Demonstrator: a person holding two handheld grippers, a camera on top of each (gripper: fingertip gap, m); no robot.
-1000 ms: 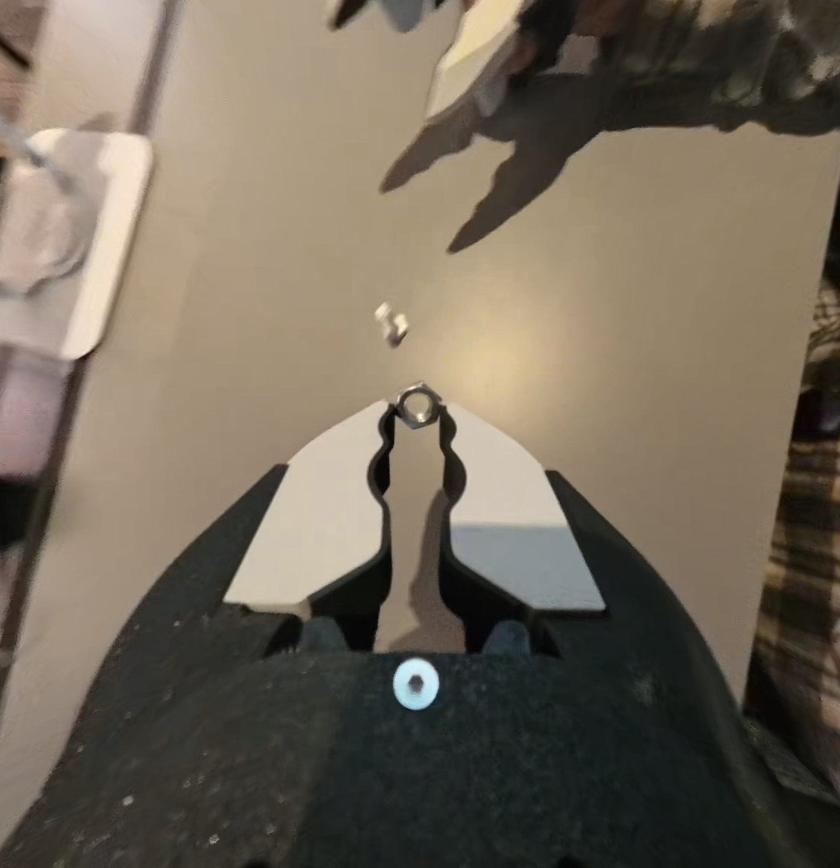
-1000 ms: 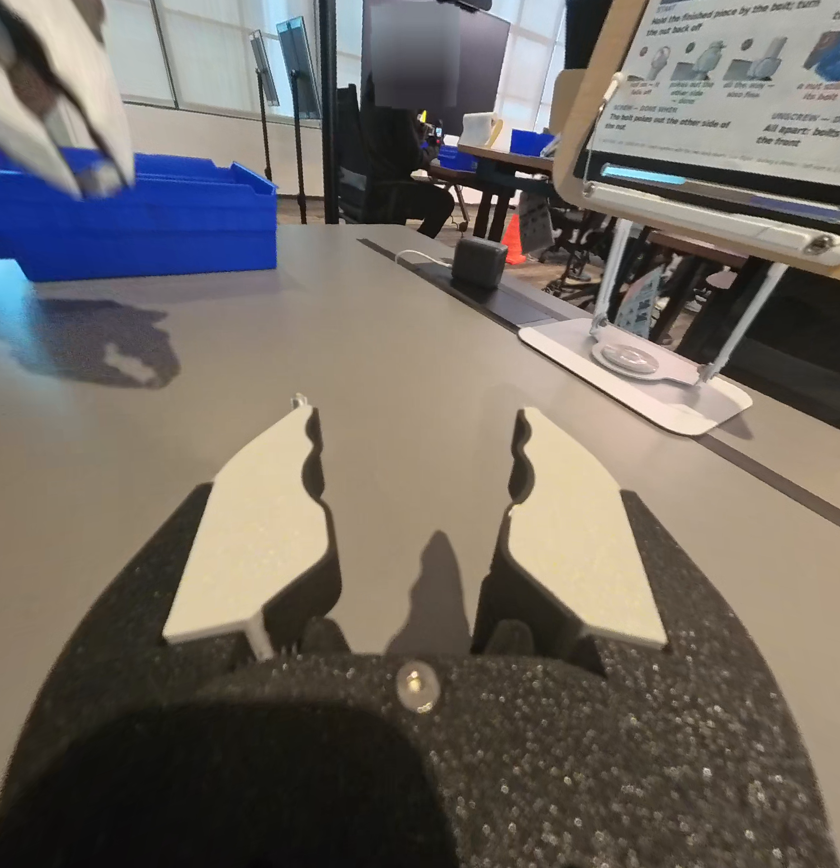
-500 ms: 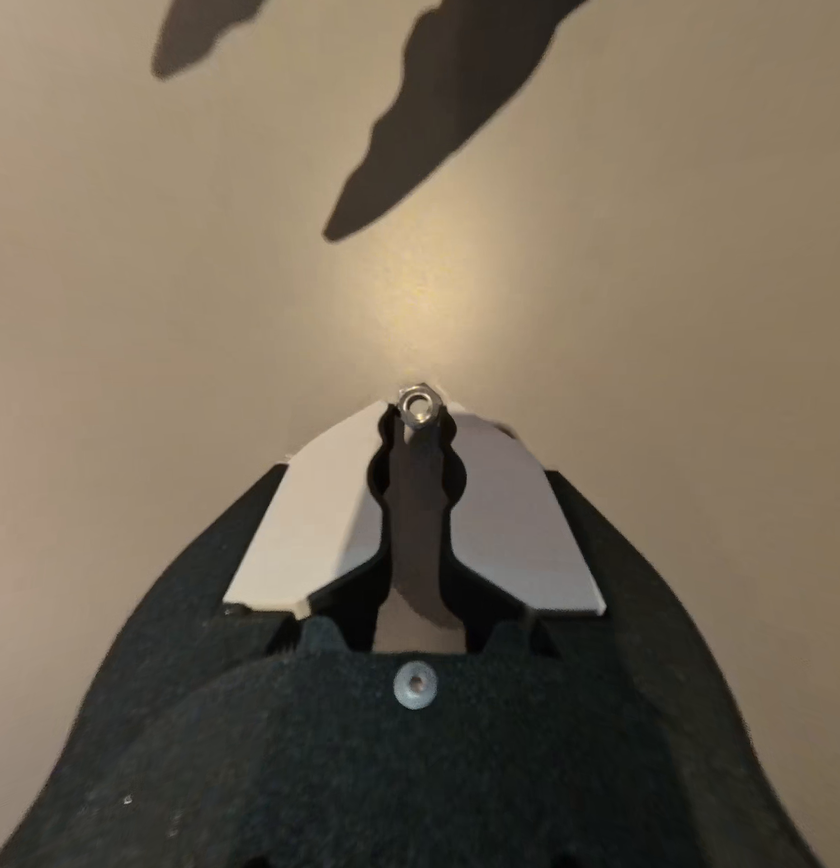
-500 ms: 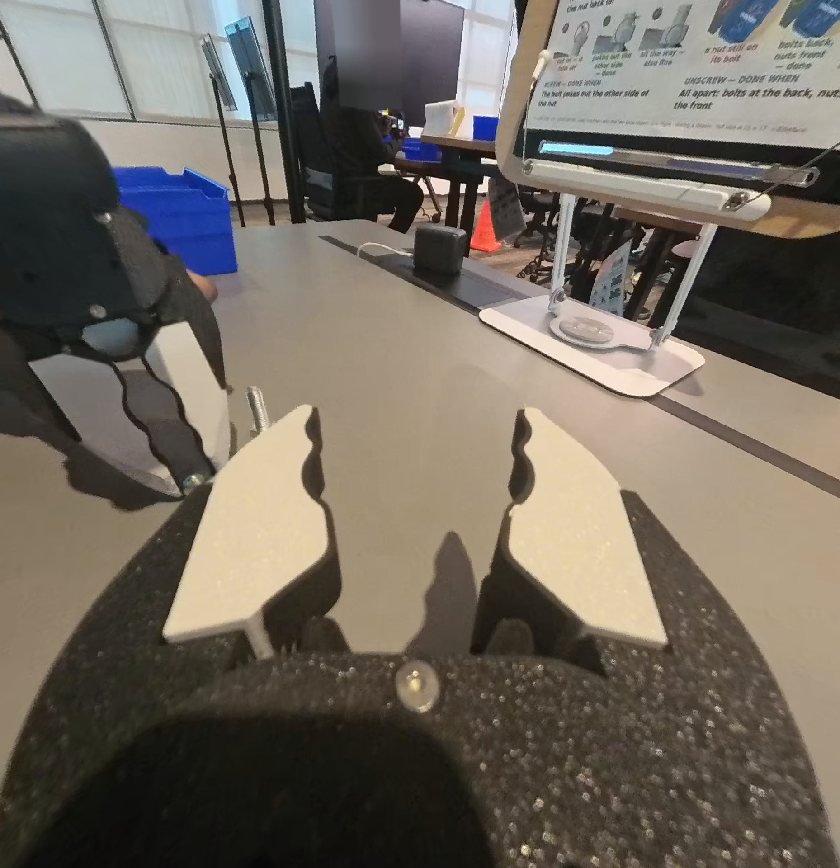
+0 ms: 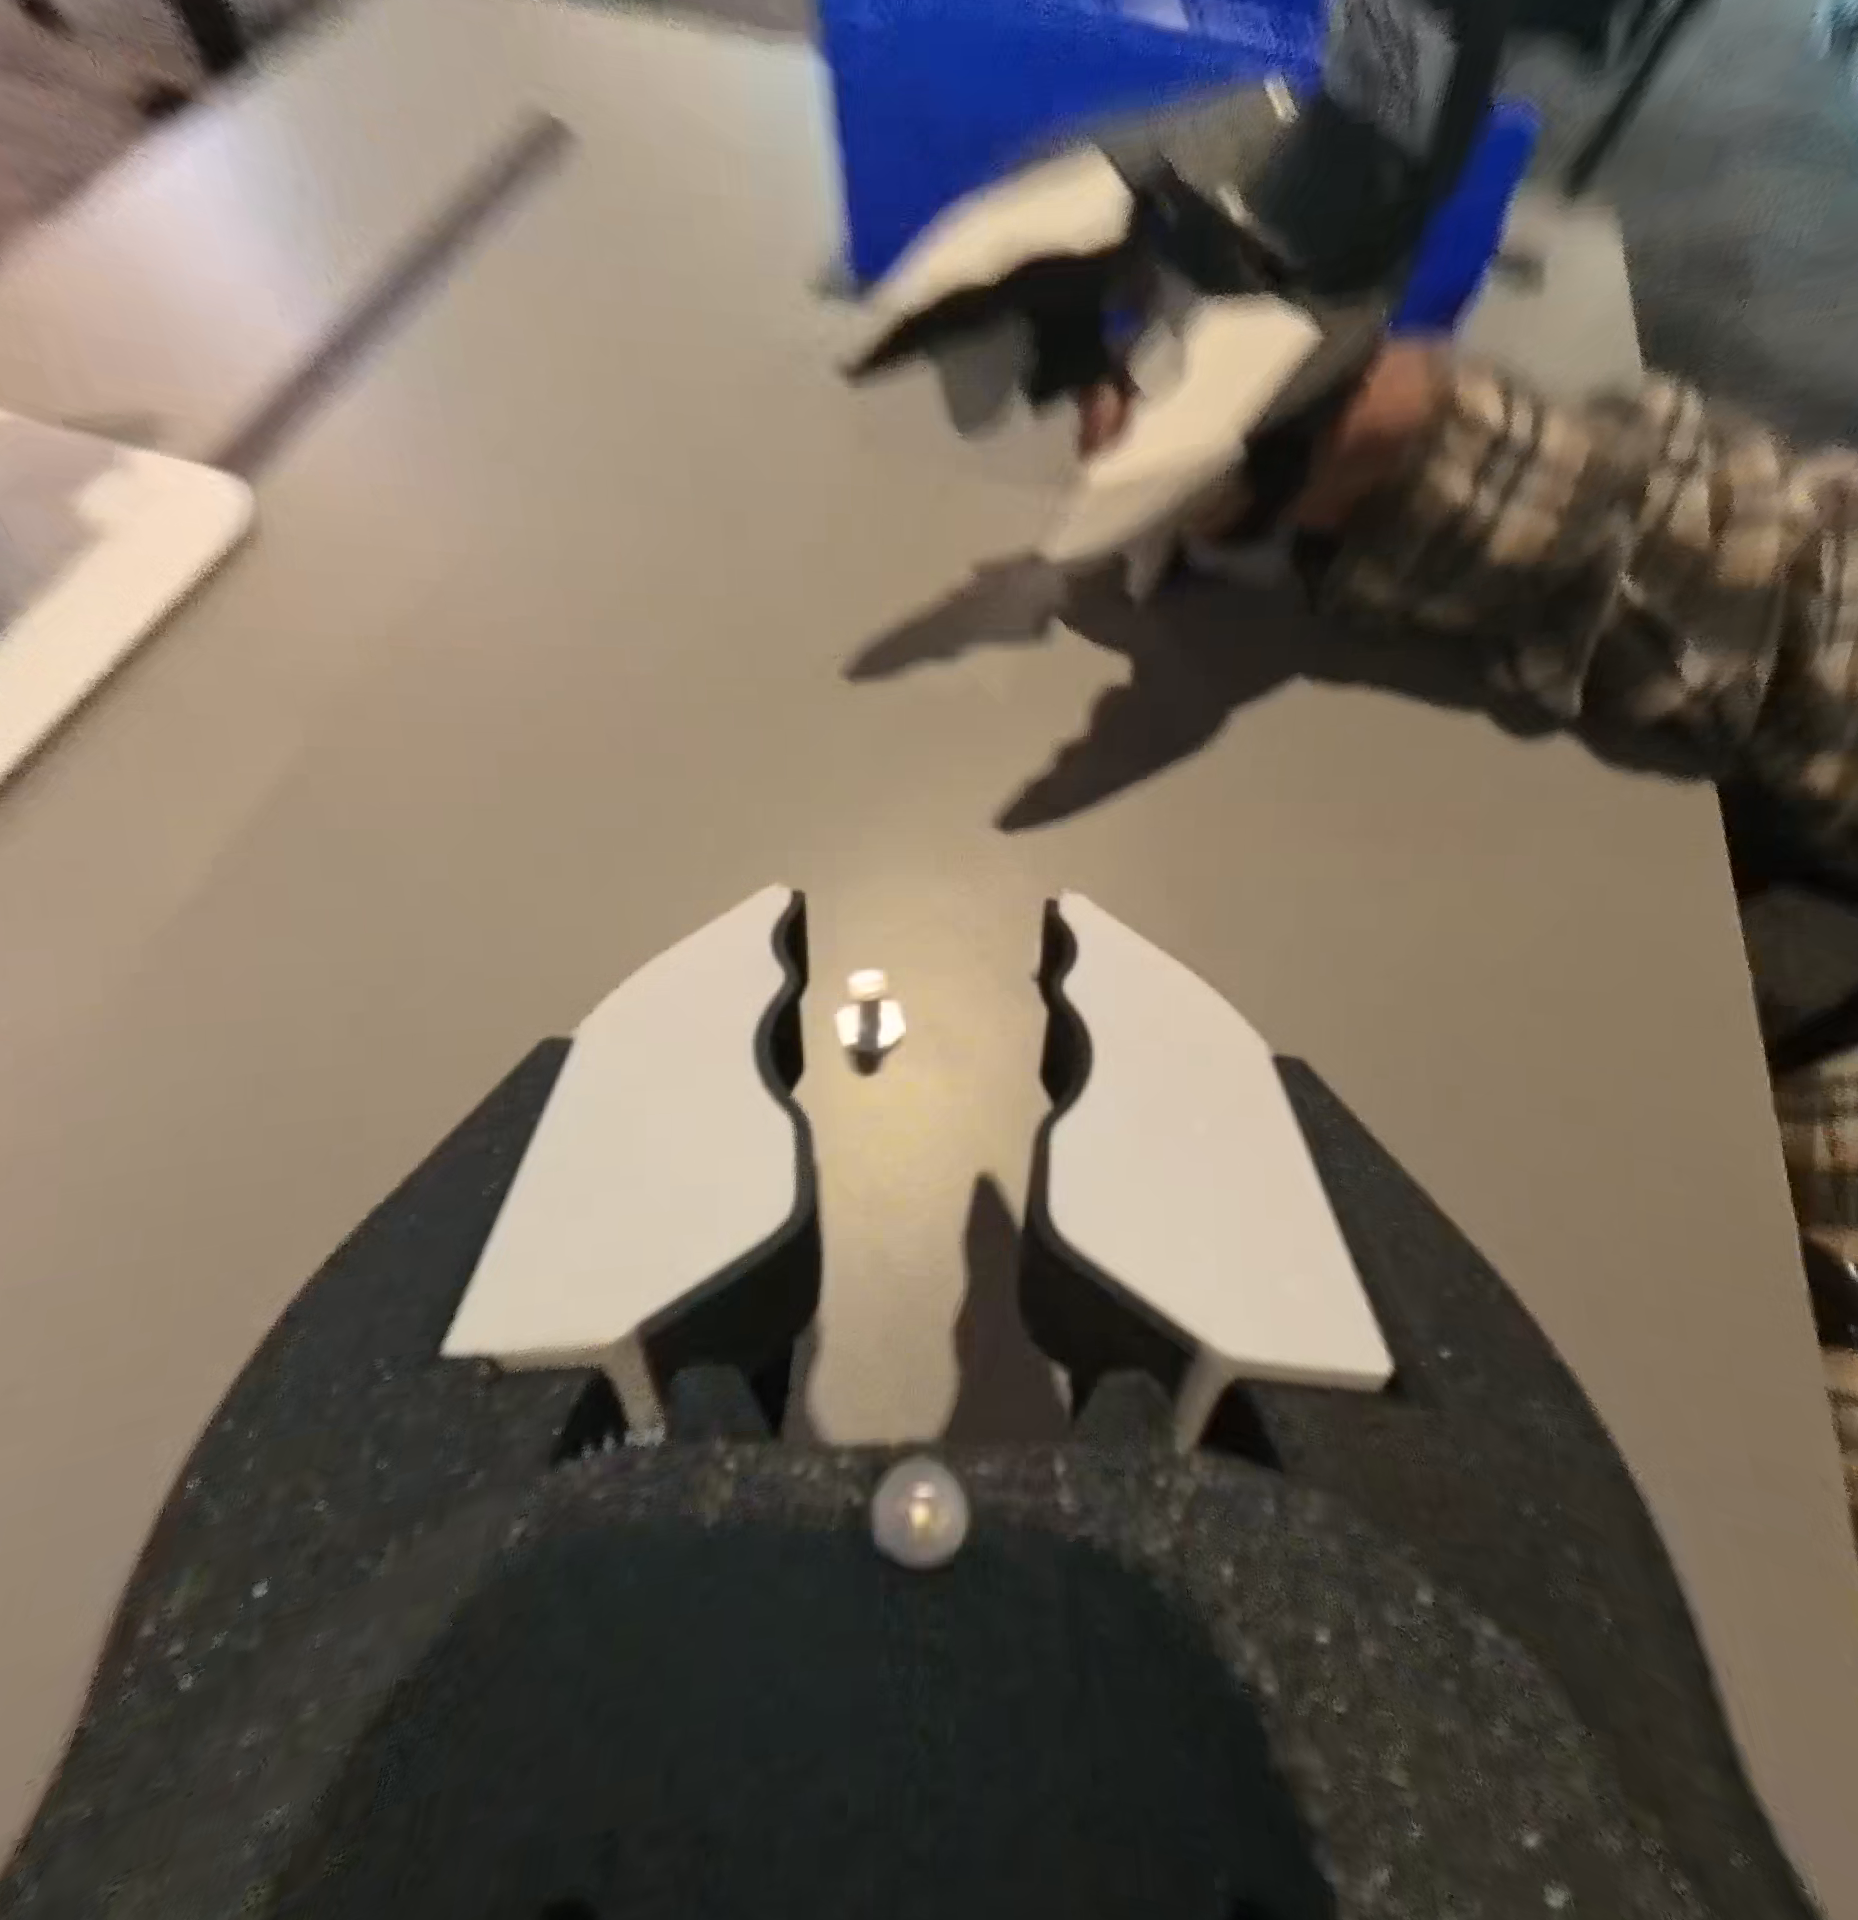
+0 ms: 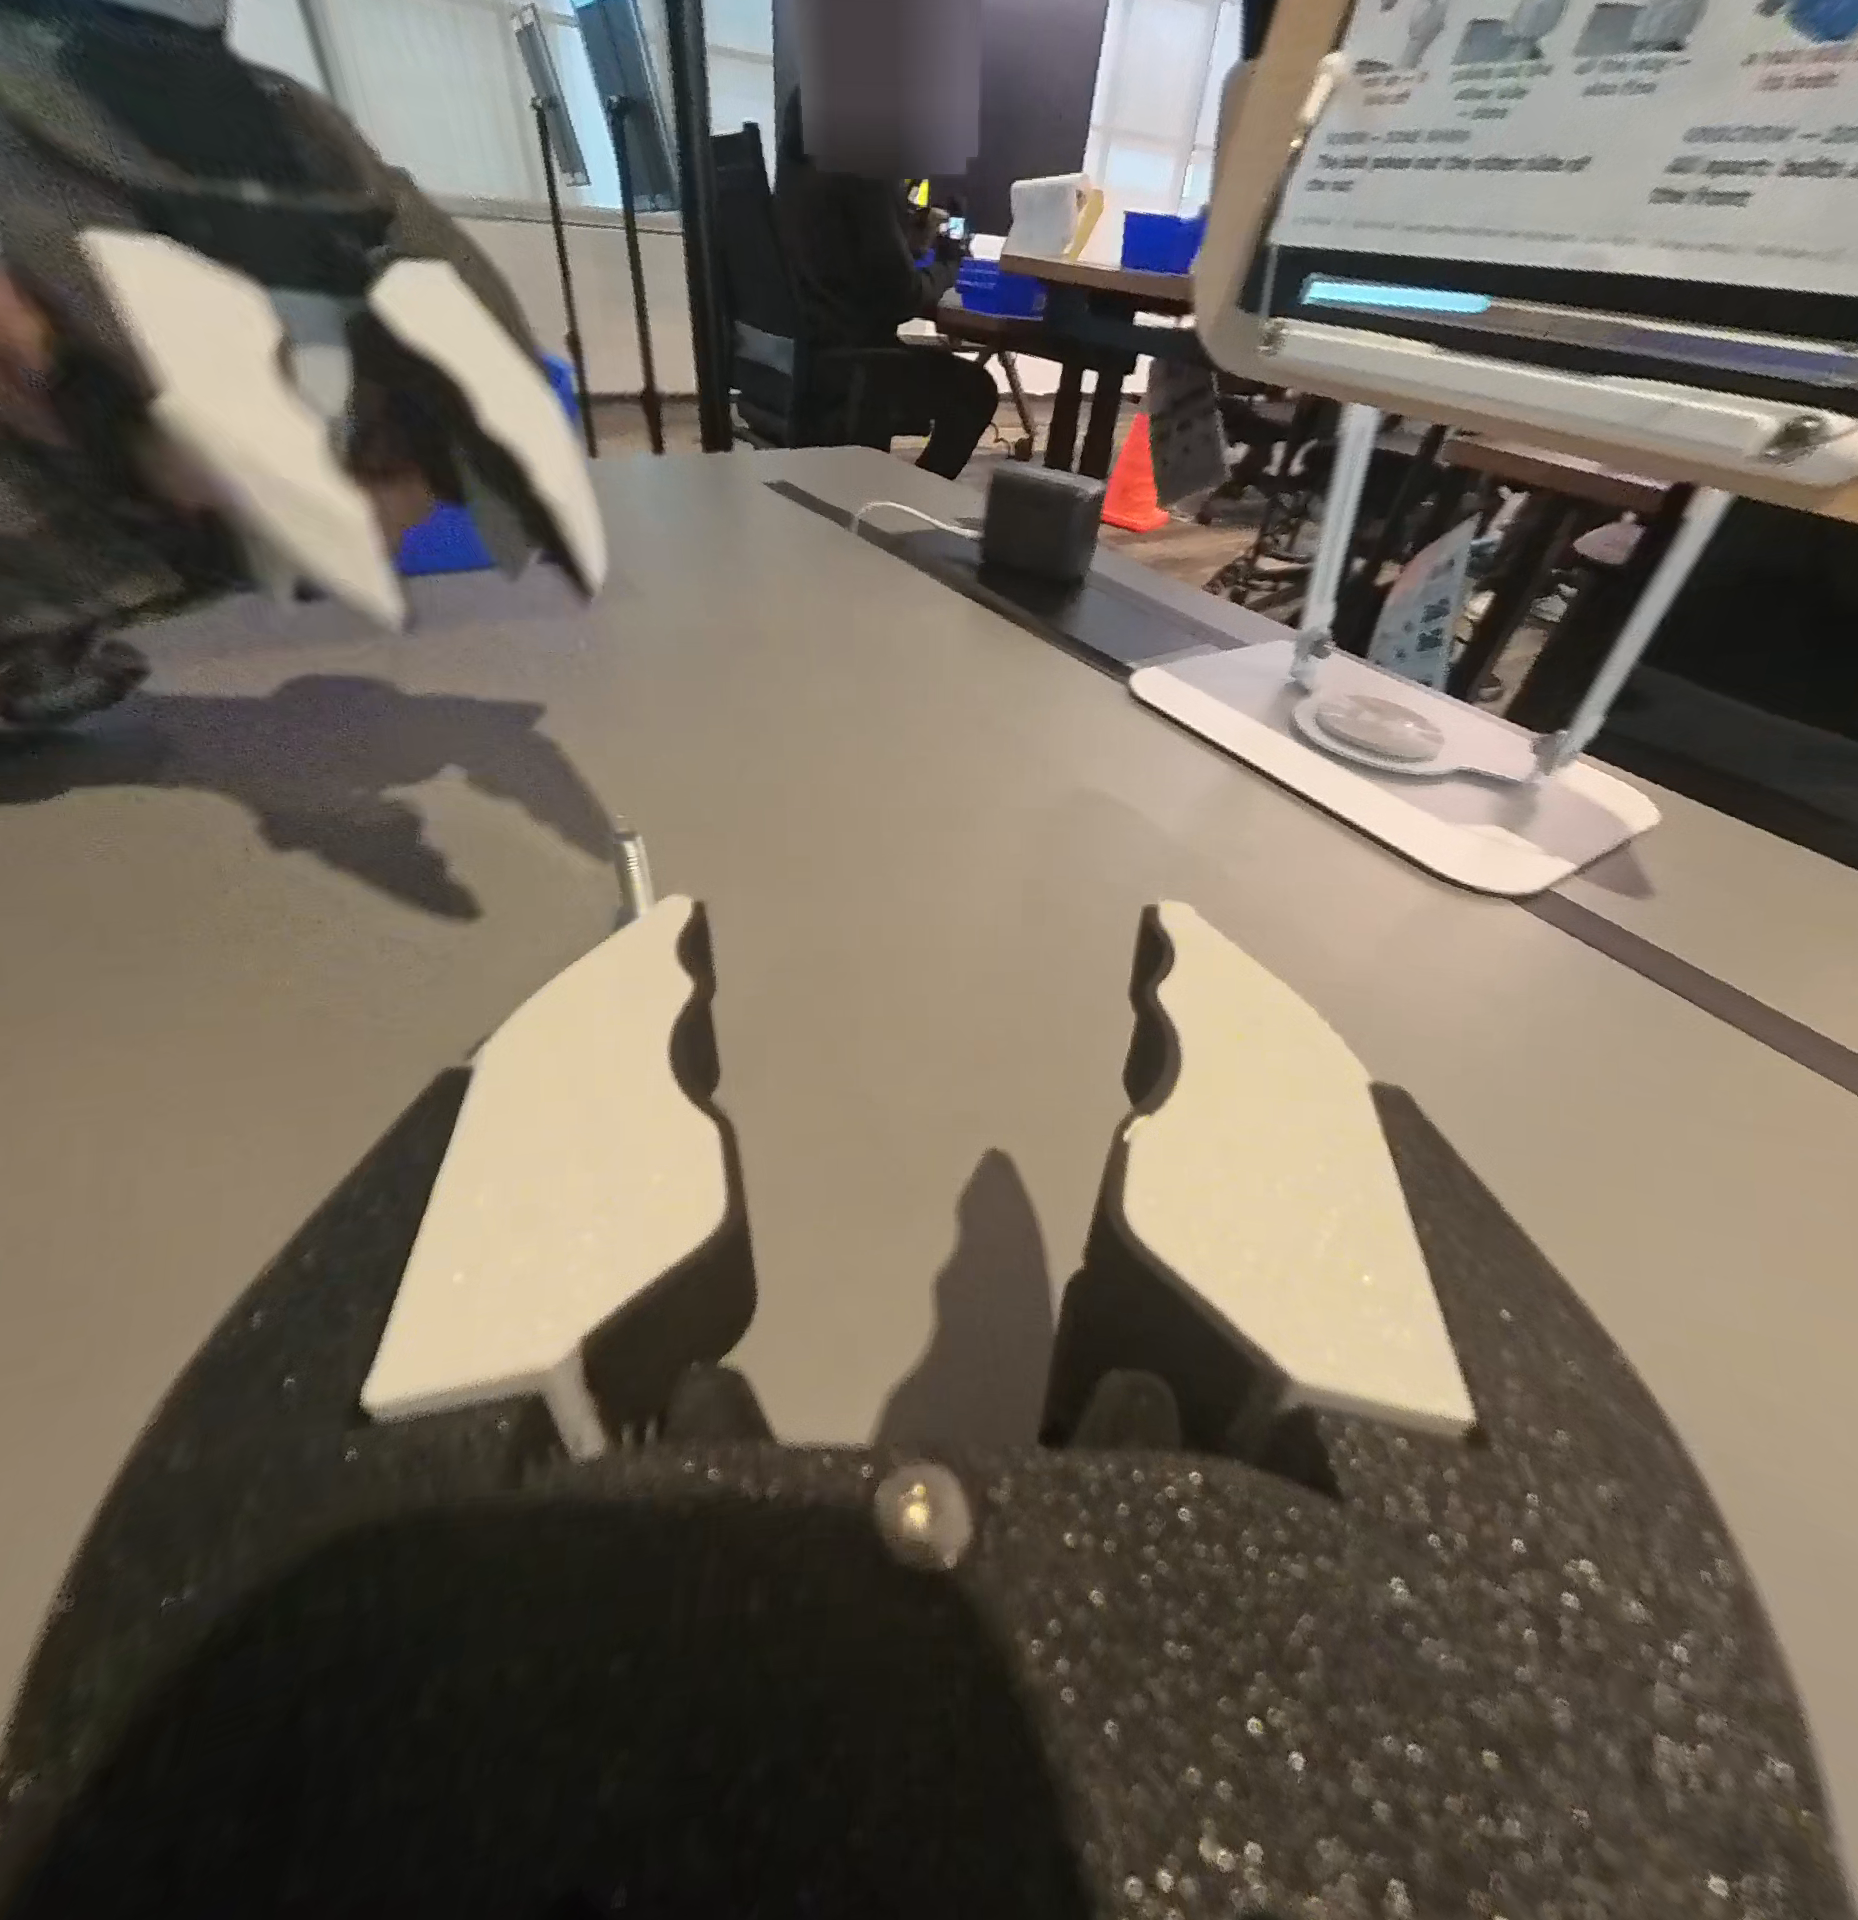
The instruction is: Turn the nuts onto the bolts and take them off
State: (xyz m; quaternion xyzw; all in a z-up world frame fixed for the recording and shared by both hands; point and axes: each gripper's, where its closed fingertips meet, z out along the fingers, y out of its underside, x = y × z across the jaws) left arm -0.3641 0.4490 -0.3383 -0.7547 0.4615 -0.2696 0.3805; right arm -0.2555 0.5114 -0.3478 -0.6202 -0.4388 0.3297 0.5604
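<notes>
My left gripper (image 5: 923,914) has its fingers spread and holds nothing; the bolt (image 5: 868,1023), with what looks like a nut on it, stands upright on the desk (image 5: 489,727) between them, nearer the left finger and touching neither. My right gripper (image 6: 925,920) is also spread and empty over bare desk, with the bolt's threaded tip (image 6: 631,860) poking up just beyond its left finger. The risk I see is knocking the bolt over: it stands free on a small base, and a finger closing off-centre, or the right gripper swinging across, could tip it and send it rolling. The left wrist view is blurred, so I can't tell how far on the nut sits. Only that view shows the bolt between fingers; the right wrist view hides most of it, but alone shows the tablet stand (image 6: 1424,769) beyond its right finger.
</notes>
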